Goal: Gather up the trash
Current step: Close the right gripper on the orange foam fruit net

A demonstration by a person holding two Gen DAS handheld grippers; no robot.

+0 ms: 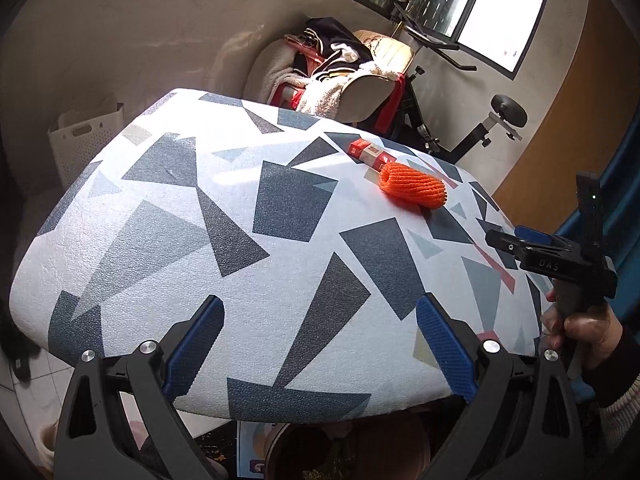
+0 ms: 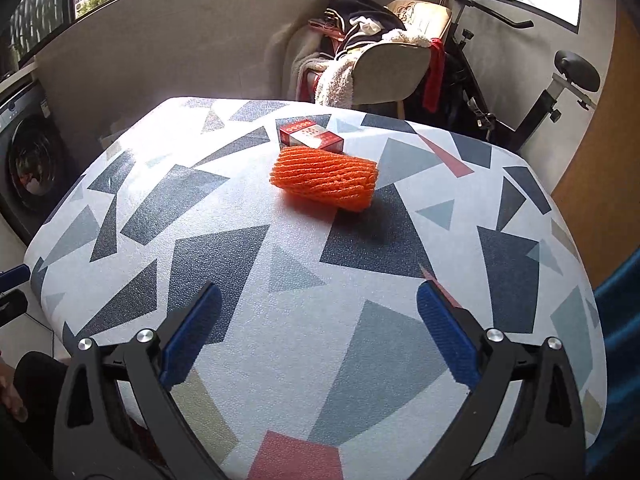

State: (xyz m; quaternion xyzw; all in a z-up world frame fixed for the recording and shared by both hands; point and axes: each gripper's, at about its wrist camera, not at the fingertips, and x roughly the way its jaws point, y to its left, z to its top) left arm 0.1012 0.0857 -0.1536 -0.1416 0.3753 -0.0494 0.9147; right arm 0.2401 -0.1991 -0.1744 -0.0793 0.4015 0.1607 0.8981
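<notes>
Patterned vinyl covers the desk point(image 2: 280, 360), where an orange foam net point(image 2: 325, 179) and red carton point(image 2: 311, 135) lie touching, uncollected. Left gripper point(image 1: 320, 344) and right gripper point(image 2: 318, 340) hover wide open, empty; collecting looks unstarted.

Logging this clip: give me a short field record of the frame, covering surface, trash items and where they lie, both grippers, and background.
surface: table with a geometric-patterned cover
trash item 1: orange foam net sleeve, lying on its side
trash item 2: red and white small box, just behind the sleeve; contact unclear
left gripper: open, empty, over the near table edge
right gripper: open, empty, aimed at the sleeve
background: chair piled with clothes, exercise bike, washing machine
</notes>
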